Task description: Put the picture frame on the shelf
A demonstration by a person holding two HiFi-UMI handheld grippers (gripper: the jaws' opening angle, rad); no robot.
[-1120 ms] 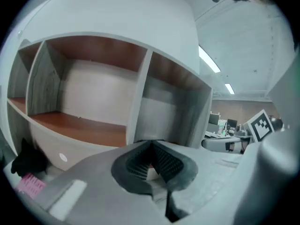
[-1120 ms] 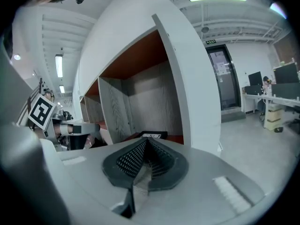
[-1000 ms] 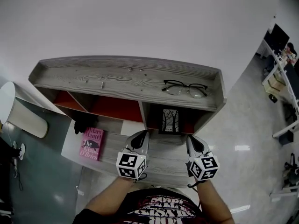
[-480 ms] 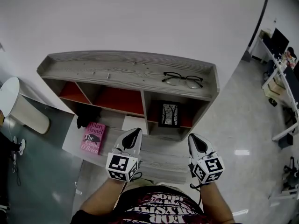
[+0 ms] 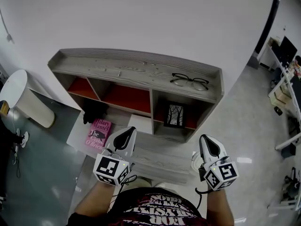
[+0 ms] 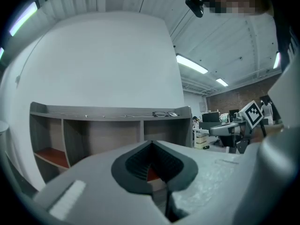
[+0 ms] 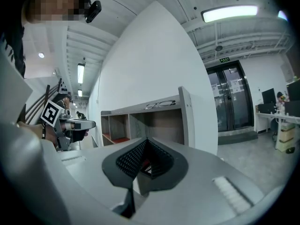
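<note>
Bright, even light comes from ceiling strip lamps (image 7: 229, 13) above the right gripper (image 5: 207, 140), with a small glare on the floor (image 5: 256, 121) to its right. Fisheye bending, dark vignetted corners; jaws close-up slightly soft.

In the shelf (image 5: 136, 73) you have open room in the left and middle compartments. Its right compartment is blocked by the picture frame (image 5: 175, 115). On its top, glasses (image 5: 190, 82) occupy the right end; below its left front lie a pink book (image 5: 98, 132) and a dark object (image 5: 94, 112).
</note>
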